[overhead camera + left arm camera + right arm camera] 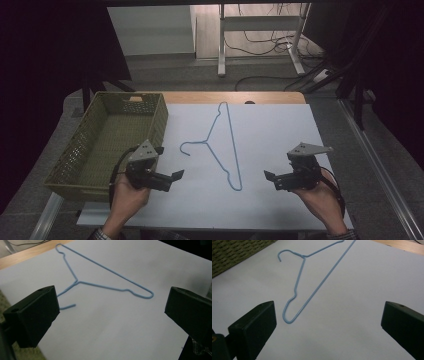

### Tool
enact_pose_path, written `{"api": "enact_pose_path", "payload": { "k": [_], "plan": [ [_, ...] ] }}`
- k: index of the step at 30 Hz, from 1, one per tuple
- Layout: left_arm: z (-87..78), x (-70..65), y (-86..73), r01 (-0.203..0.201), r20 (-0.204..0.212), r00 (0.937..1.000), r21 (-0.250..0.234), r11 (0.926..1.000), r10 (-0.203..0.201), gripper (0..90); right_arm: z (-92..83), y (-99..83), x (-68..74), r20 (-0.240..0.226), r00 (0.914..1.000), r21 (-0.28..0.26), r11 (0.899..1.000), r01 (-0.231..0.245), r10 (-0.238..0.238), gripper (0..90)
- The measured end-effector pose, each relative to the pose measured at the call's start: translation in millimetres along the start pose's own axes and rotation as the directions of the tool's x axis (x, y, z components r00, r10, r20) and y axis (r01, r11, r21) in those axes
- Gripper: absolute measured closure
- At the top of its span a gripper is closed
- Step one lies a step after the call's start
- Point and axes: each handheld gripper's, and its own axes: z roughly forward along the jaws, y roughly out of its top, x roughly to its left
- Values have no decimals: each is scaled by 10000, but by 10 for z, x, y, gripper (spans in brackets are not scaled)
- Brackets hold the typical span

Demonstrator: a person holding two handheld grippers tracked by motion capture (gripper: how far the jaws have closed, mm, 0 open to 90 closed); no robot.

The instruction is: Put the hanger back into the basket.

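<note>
**A:** High view first: a blue wire hanger lies flat on the white sheet, with its hook curling toward the green basket. That basket sits just left of the hanger at the sheet's edge.

**B:** And the grippers?

**A:** The left gripper hovers on the basket side of the hanger, near its hook, and the right gripper is on the hanger's other side, near its lower corner. Neither is touching it.

**B:** Jaws?

**A:** Both sets are spread wide with nothing between them. In the left gripper view the hanger sits ahead between the two black jaws, same deal in the right gripper view.
</note>
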Motion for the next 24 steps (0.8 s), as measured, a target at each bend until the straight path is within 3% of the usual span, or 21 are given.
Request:
{"api": "enact_pose_path", "payload": {
  "k": [5, 15, 20, 24],
  "plan": [
    [195, -62, 89, -199, 298, 9994, 122, 9997, 195, 0, 102, 112, 22, -41, 9999, 205, 9997, 166, -165, 0],
    [524, -26, 103, -14, 563, 9984, 276, 9996, -1, 0, 370, 334, 64, -349, 9989, 423, 9986, 318, -304, 0],
    [732, 30, 80, 152, 791, 9967, 365, 9992, -181, 0, 636, 494, 118, -424, 9979, 604, 9969, 511, -486, 0],
    [815, 42, 45, 45, 751, 9971, 421, 9991, -76, 0, 826, 597, 151, -470, 9975, 628, 9965, 557, -528, 43]
  ]
}}
